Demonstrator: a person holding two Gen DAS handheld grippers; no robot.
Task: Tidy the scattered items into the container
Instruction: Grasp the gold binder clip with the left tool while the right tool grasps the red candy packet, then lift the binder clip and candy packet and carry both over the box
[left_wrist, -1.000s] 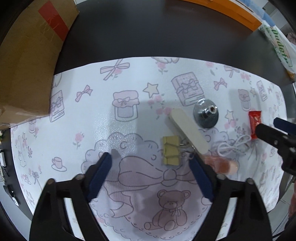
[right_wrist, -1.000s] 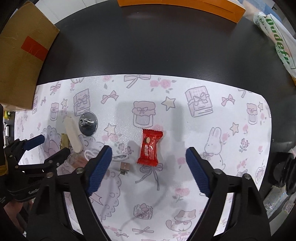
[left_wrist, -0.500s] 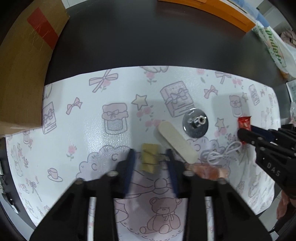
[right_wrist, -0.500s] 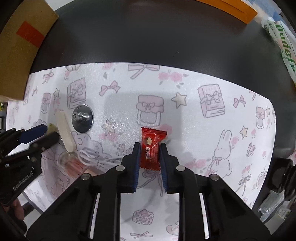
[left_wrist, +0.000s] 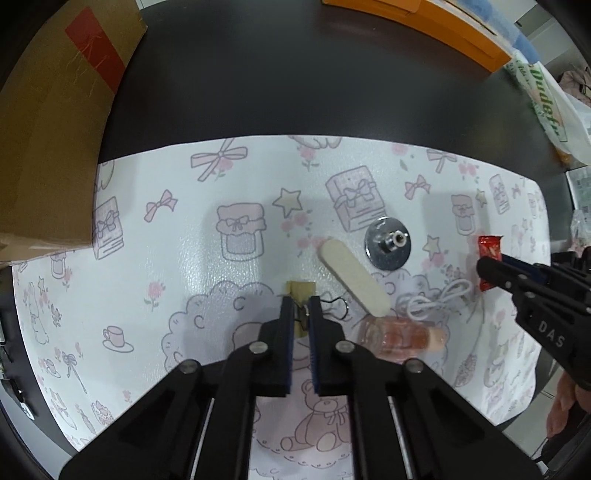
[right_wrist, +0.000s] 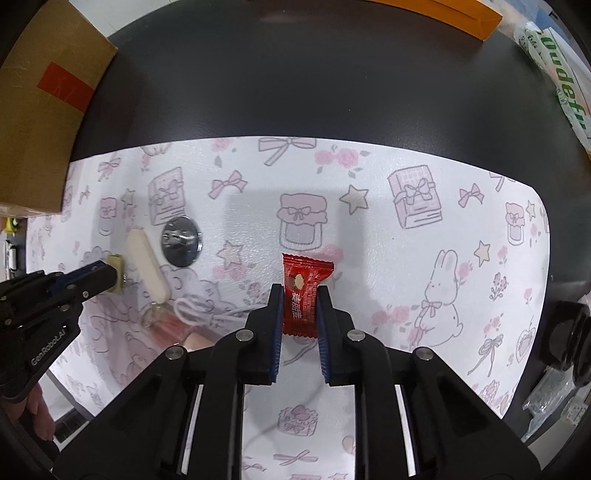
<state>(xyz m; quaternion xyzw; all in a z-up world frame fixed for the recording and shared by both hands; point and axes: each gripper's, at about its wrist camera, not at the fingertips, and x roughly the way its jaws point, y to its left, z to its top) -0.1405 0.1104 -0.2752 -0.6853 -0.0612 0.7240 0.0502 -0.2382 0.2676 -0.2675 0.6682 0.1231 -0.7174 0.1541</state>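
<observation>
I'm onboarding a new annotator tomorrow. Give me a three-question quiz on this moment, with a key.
1. True or false: the right gripper is shut on the red candy packet.
2. What does the left gripper pinch? A) nail file B) yellow binder clip C) white cable
3. Fill in: the metal disc lies on the patterned ____.

Key: 1 true; 2 B; 3 mat.

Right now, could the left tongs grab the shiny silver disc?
Probably not yet. The left tongs are shut on the yellow clip, so they are busy. The silver disc lies uncovered on the mat, beyond the nail file.
</observation>
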